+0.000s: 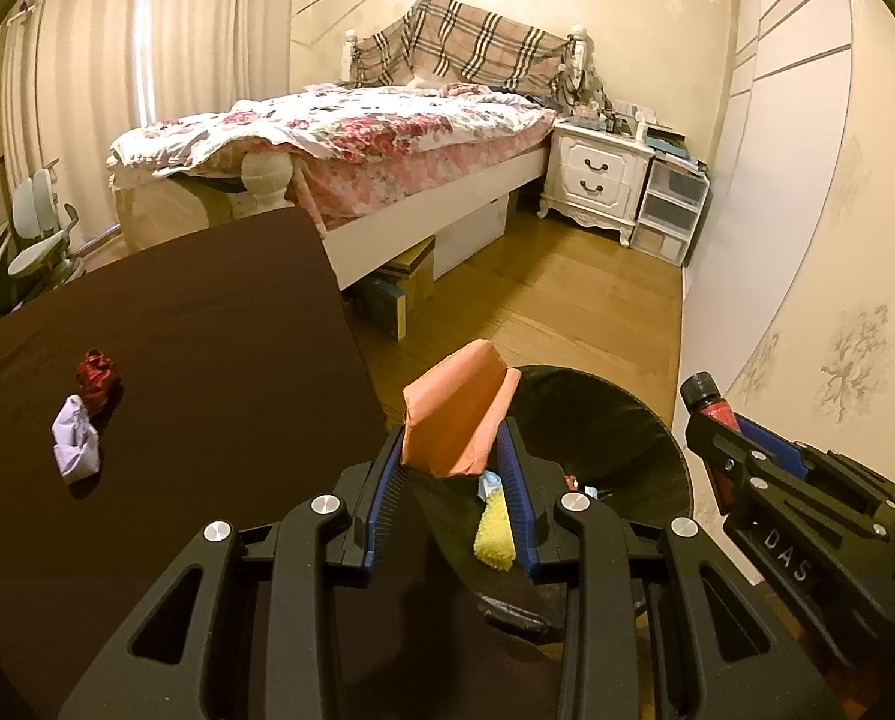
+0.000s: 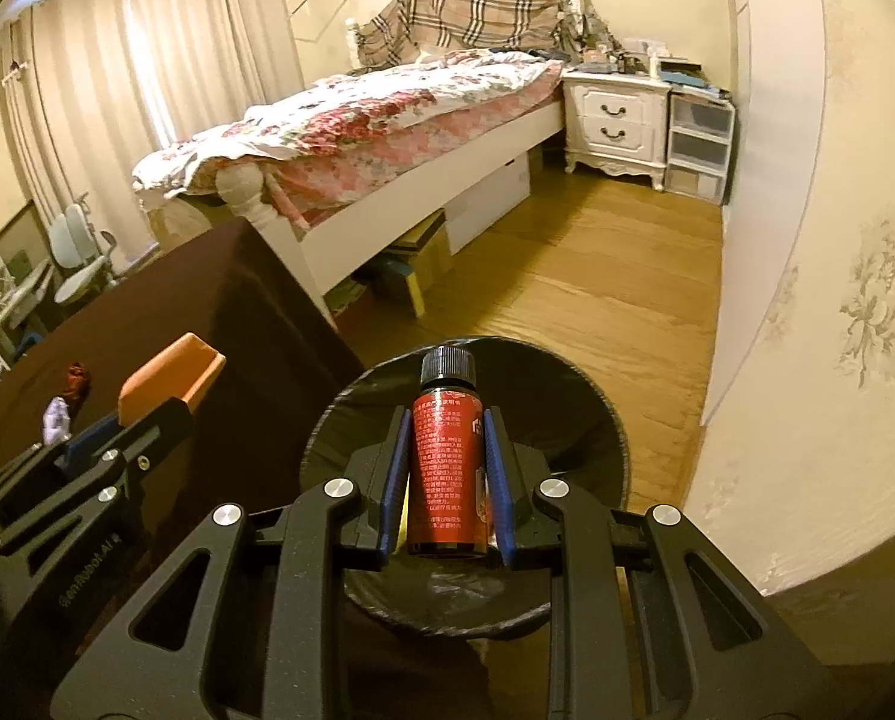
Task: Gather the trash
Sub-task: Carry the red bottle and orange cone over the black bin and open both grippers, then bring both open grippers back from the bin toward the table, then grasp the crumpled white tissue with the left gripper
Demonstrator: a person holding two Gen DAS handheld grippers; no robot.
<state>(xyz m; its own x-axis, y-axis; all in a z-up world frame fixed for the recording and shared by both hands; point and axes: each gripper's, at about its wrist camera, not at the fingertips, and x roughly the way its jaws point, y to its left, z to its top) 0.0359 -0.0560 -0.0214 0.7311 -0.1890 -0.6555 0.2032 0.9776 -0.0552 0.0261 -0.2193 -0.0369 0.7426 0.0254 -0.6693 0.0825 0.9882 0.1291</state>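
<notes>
My left gripper [image 1: 454, 438] is shut on an orange packet [image 1: 456, 414], held over the near rim of the black-lined trash bin [image 1: 657, 450]. Inside the bin lie a yellow bumpy piece [image 1: 494, 540] and other scraps. My right gripper [image 2: 446, 420] is shut on a red bottle [image 2: 446, 468] with a black cap, directly above the bin [image 2: 597, 420]. The left wrist view catches the right gripper [image 1: 711, 414] and bottle [image 1: 708, 402] at the right; the right wrist view shows the left gripper [image 2: 165, 402] with the orange packet [image 2: 168, 375]. A crumpled red wrapper [image 1: 96, 381] and white paper [image 1: 75, 441] lie on the brown table [image 1: 207, 330].
The brown-covered table [image 2: 207, 312] stands left of the bin. Beyond is wooden floor [image 2: 597, 276], a bed [image 1: 339, 138] with floral bedding, a white nightstand [image 1: 597, 180] and plastic drawers [image 1: 672, 210]. A wall [image 2: 807, 240] runs close on the right. A chair [image 1: 45, 228] sits far left.
</notes>
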